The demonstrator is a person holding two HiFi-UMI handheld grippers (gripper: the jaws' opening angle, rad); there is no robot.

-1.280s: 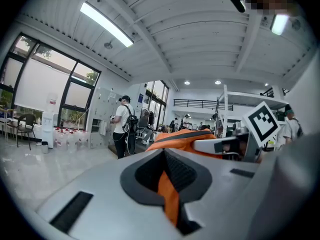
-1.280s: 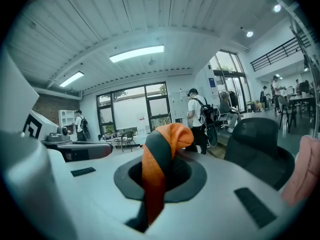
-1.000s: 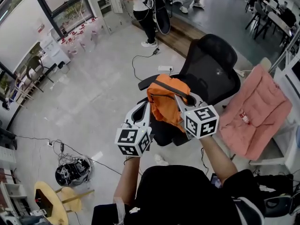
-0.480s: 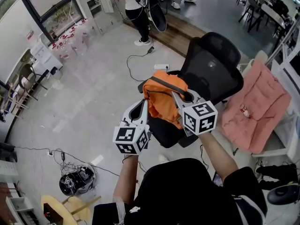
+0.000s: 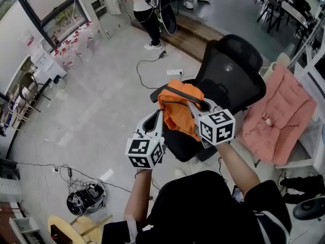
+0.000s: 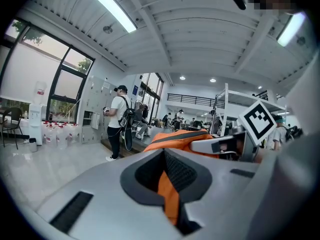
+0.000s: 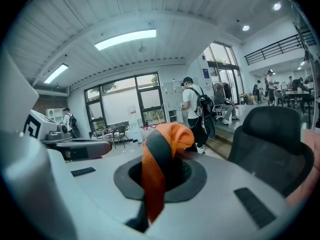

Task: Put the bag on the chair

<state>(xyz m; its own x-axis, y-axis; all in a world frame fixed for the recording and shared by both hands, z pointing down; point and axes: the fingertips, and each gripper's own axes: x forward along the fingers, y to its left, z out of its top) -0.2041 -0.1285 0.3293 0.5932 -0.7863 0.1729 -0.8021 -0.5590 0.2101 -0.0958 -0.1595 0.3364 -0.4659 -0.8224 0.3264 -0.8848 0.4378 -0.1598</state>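
Bag (image 5: 177, 108) suspended over chair (image 5: 231, 75) — two-gripper hold.
Head view: the orange bag hangs over the front of the black chair's seat, with the left gripper (image 5: 157, 117) at its left side and the right gripper (image 5: 196, 107) at its top. Left gripper view: jaws clamped on the bag's orange fabric. Right gripper view: jaws clenched on the bag's orange-and-grey strap (image 7: 152, 185) — chair backrest at right.
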